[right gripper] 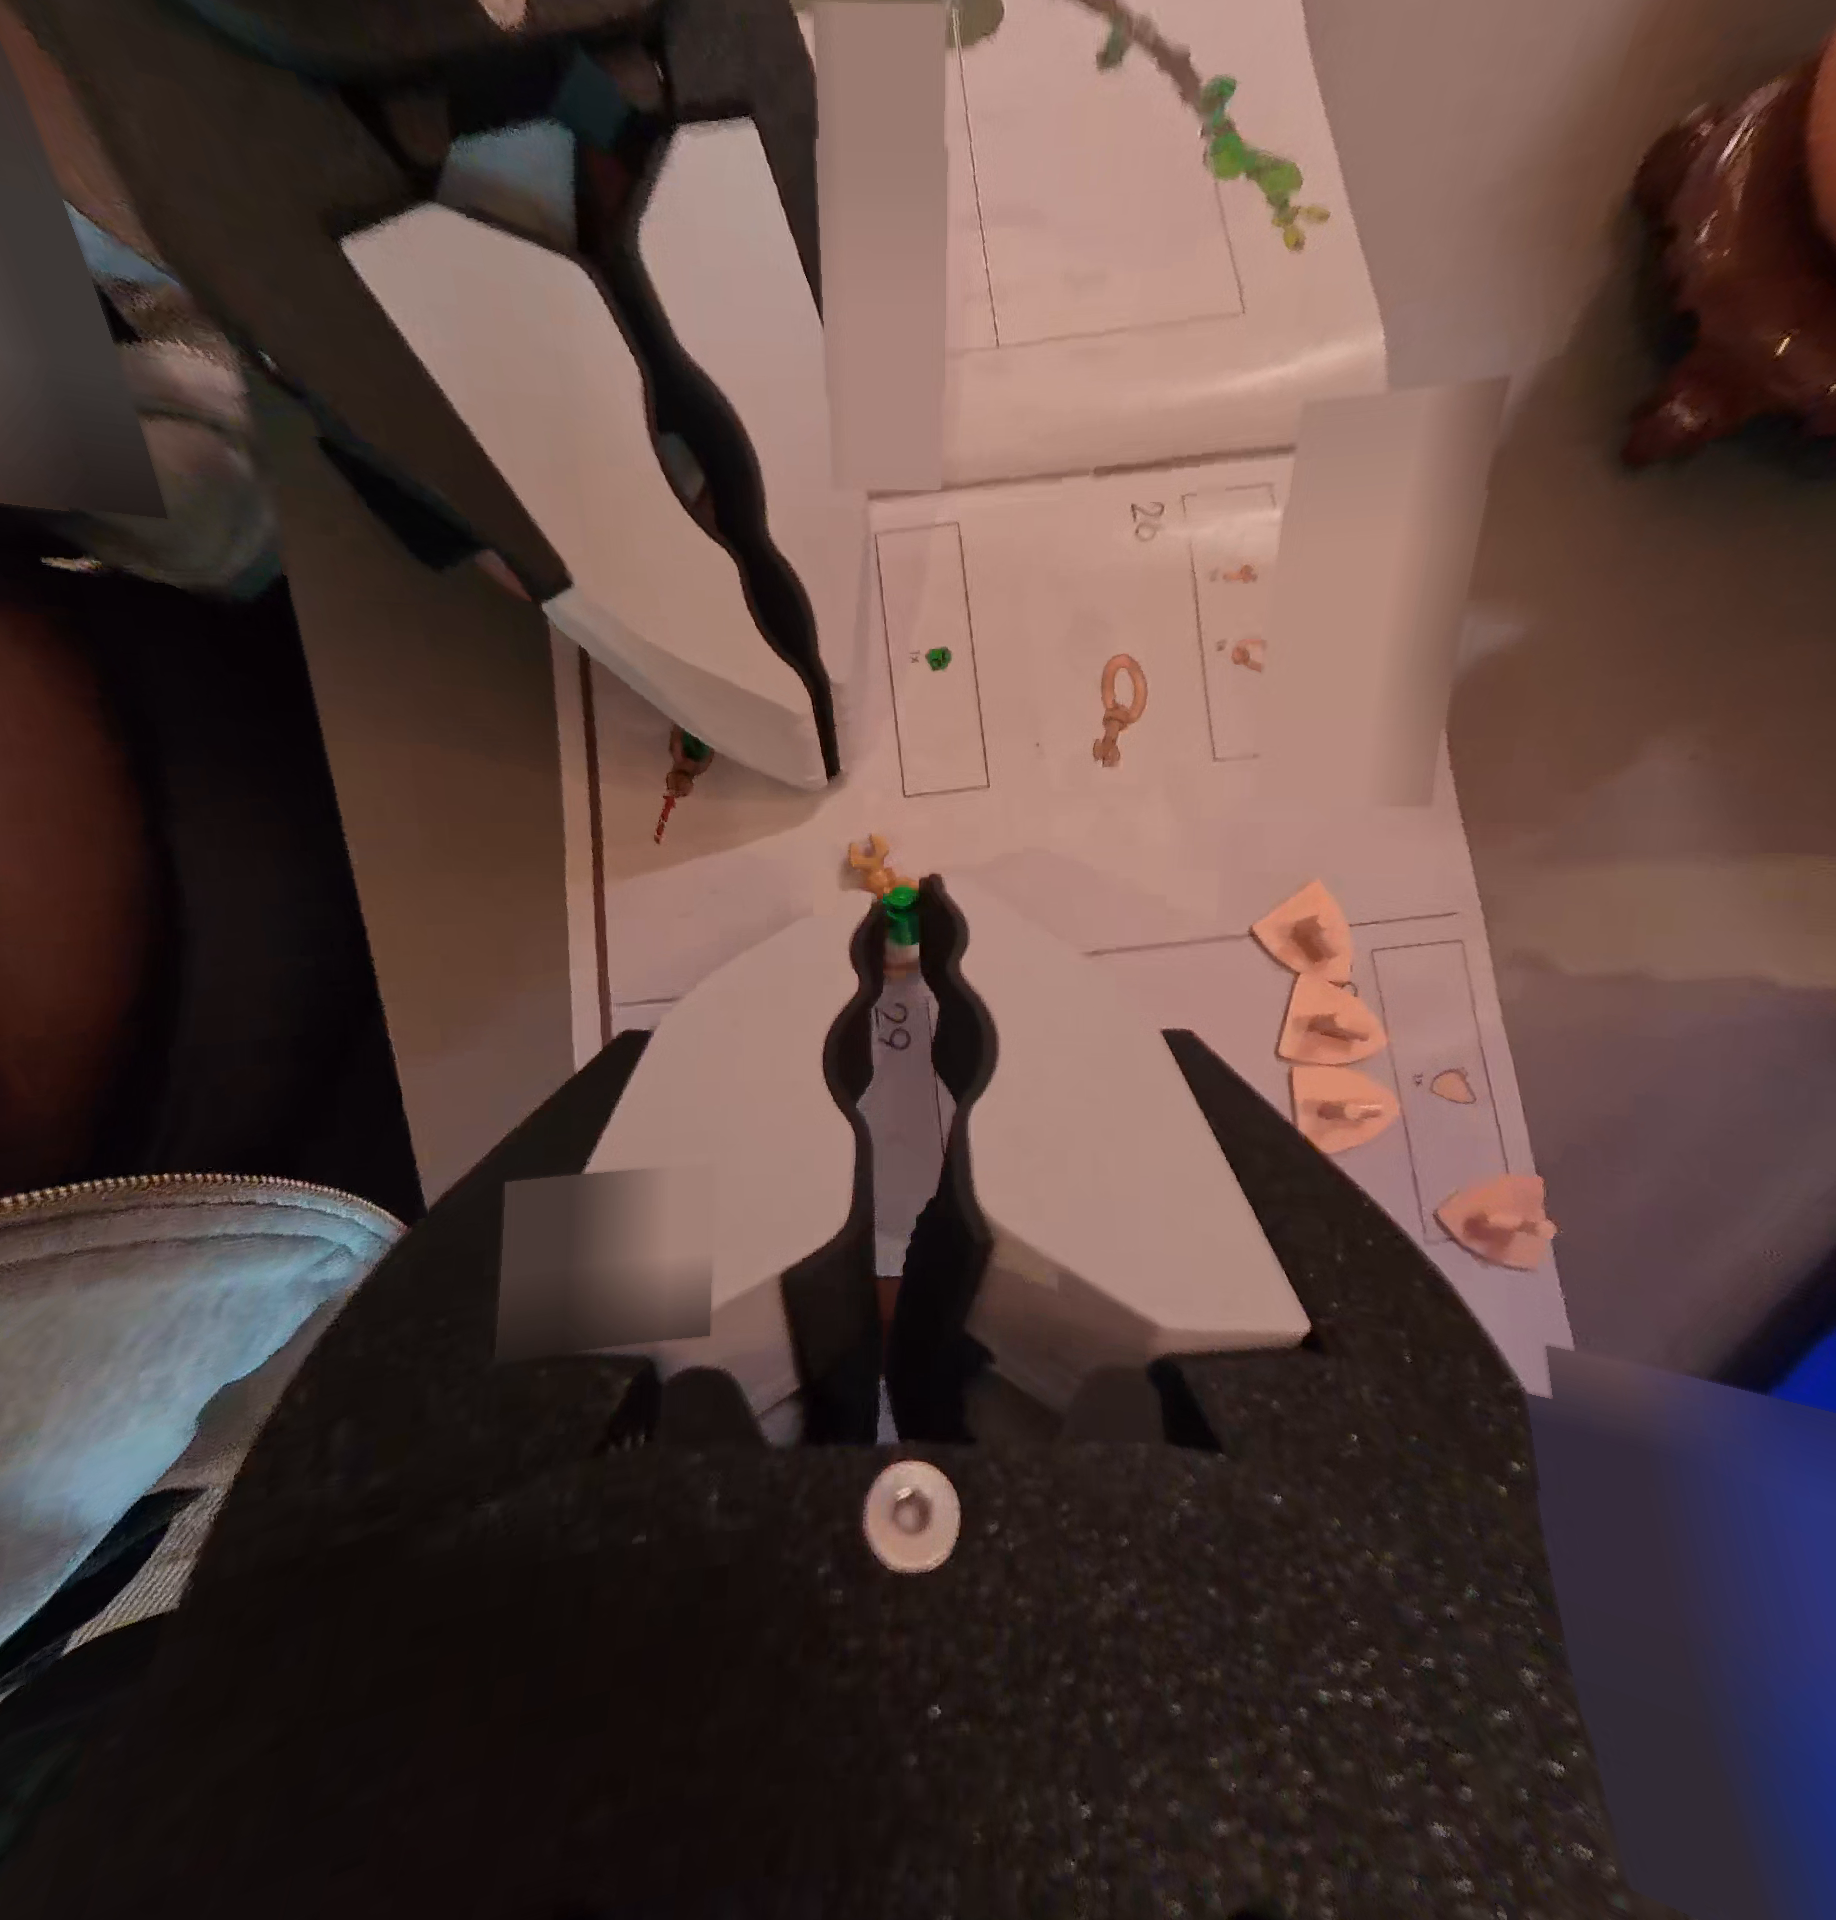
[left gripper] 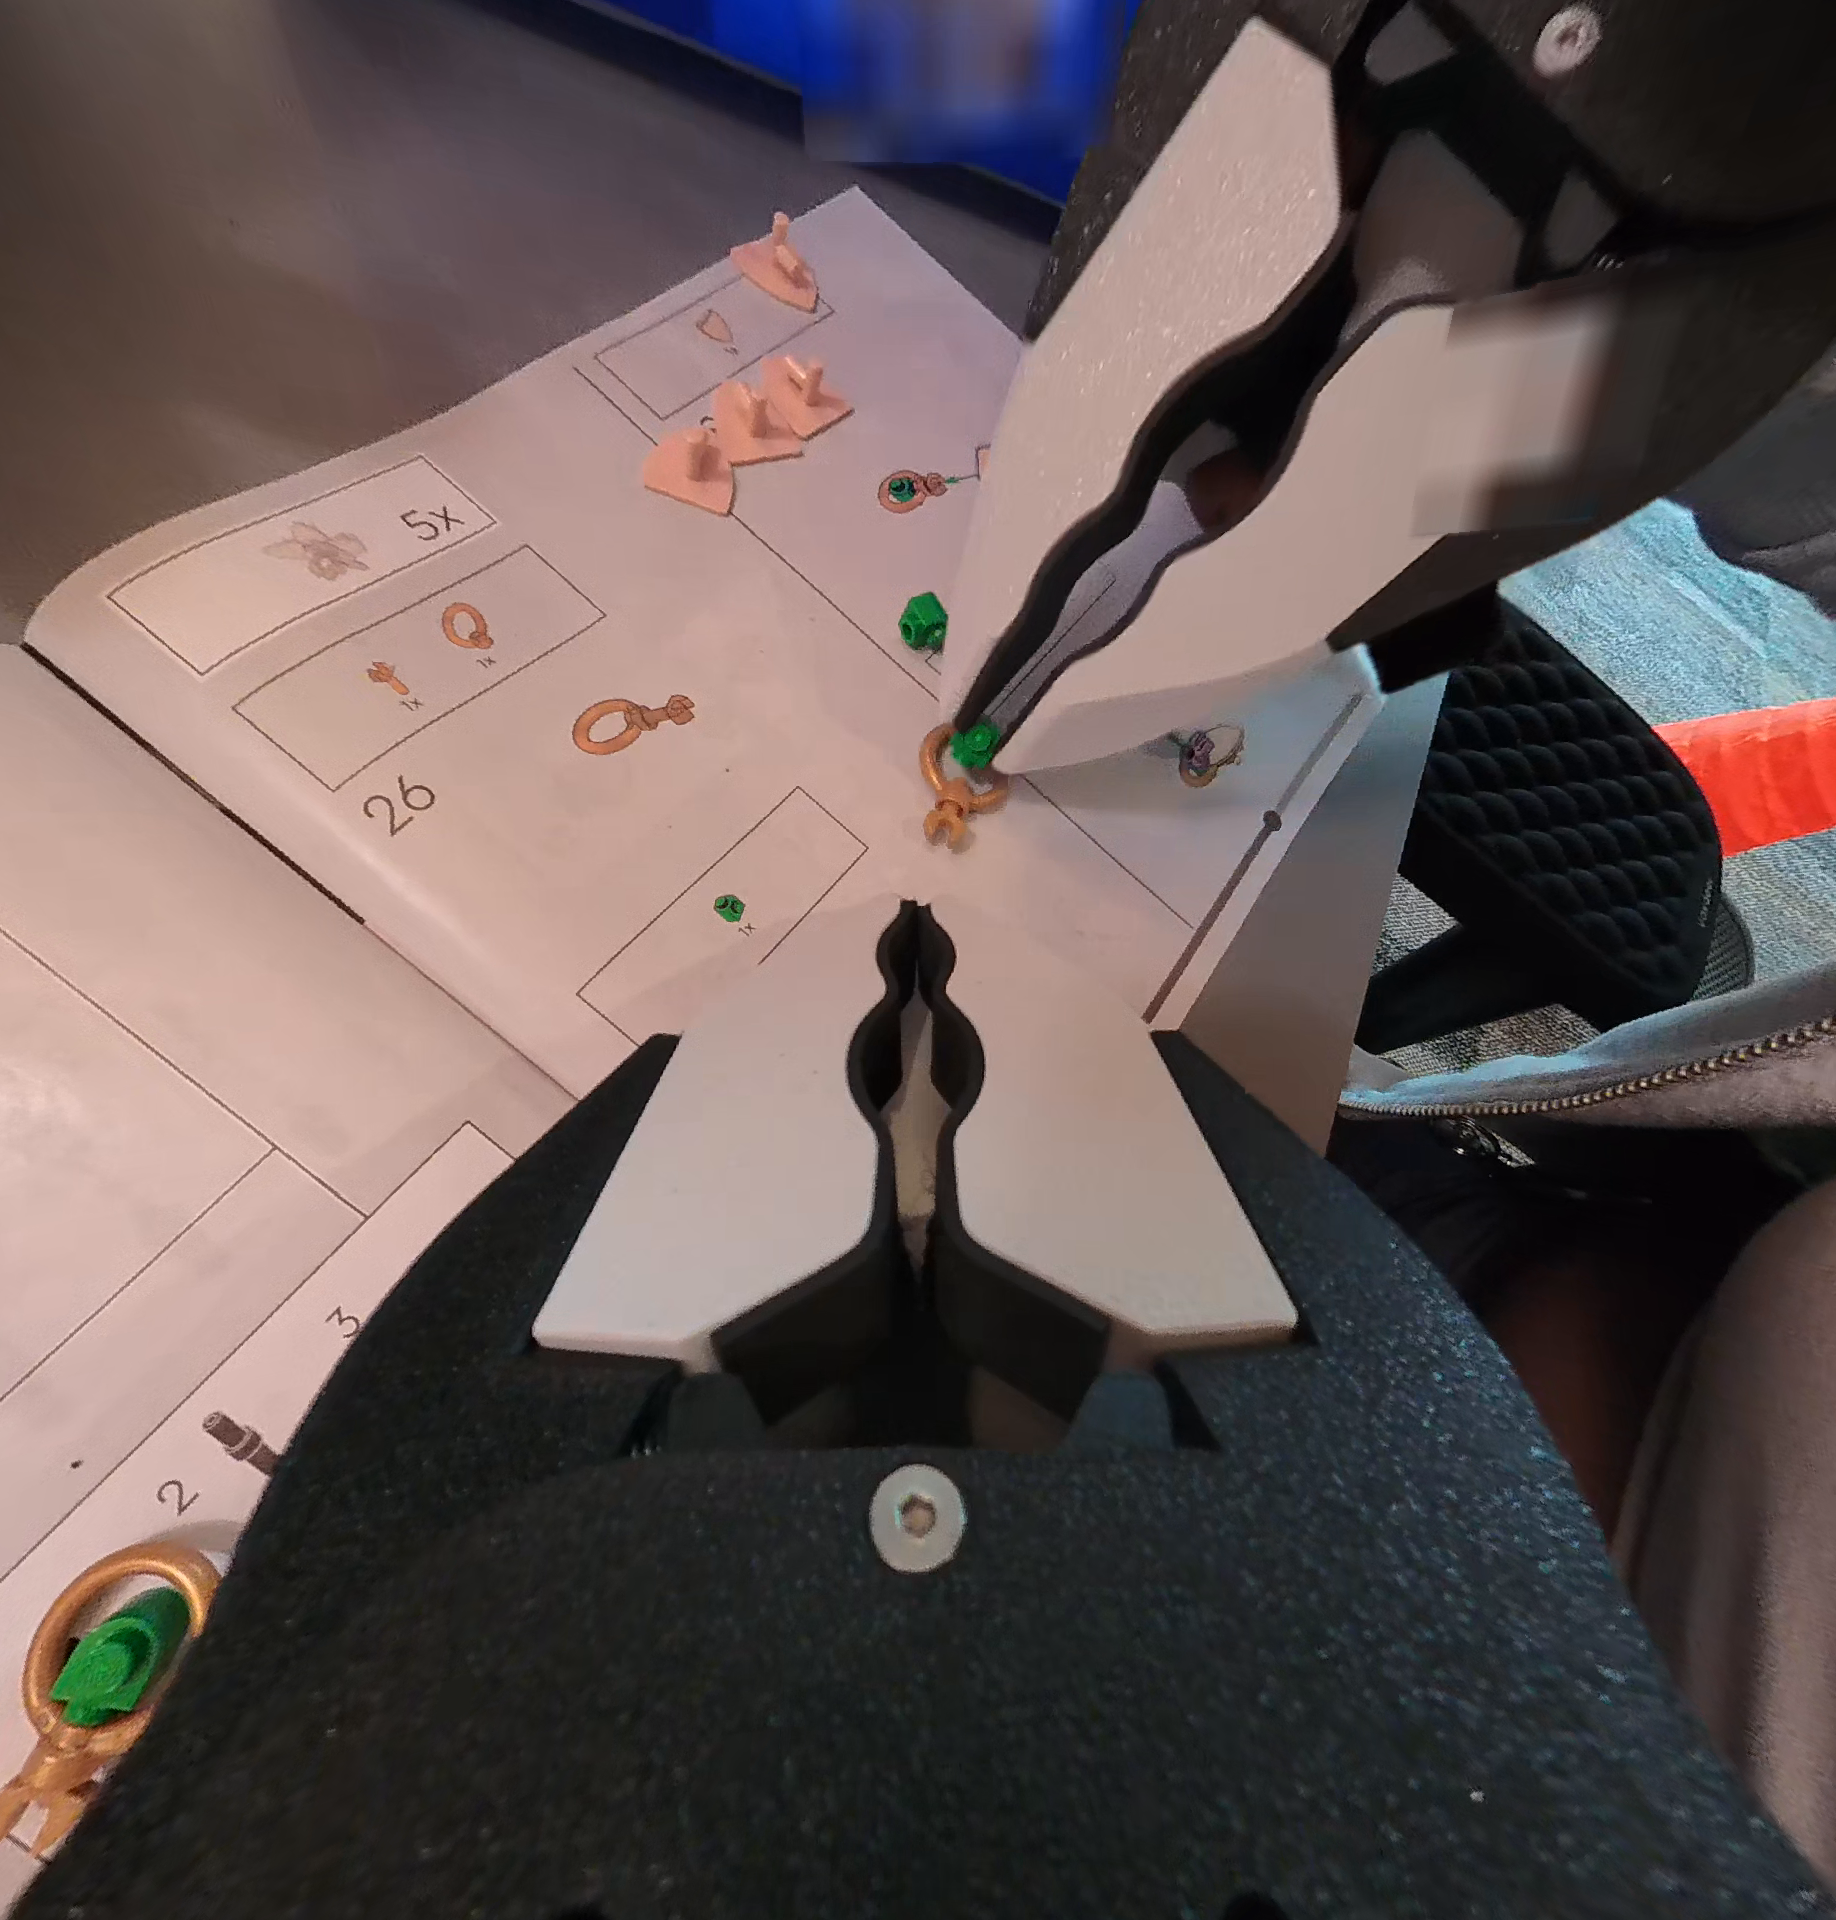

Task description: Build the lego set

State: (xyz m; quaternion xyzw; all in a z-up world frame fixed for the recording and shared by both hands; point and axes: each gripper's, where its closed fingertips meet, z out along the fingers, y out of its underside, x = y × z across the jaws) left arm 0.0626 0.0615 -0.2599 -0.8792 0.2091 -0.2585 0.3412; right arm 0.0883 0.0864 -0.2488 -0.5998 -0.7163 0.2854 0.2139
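Pinching green stud w/ right tongs.

So the table was a plain grey top, and an open instruction booklet lay flat across it. On the pages sat four pink petal pieces, a loose green stud, and a gold ring piece with a green stud in it. A brown lumpy piece sat right on the table, off beside the booklet.
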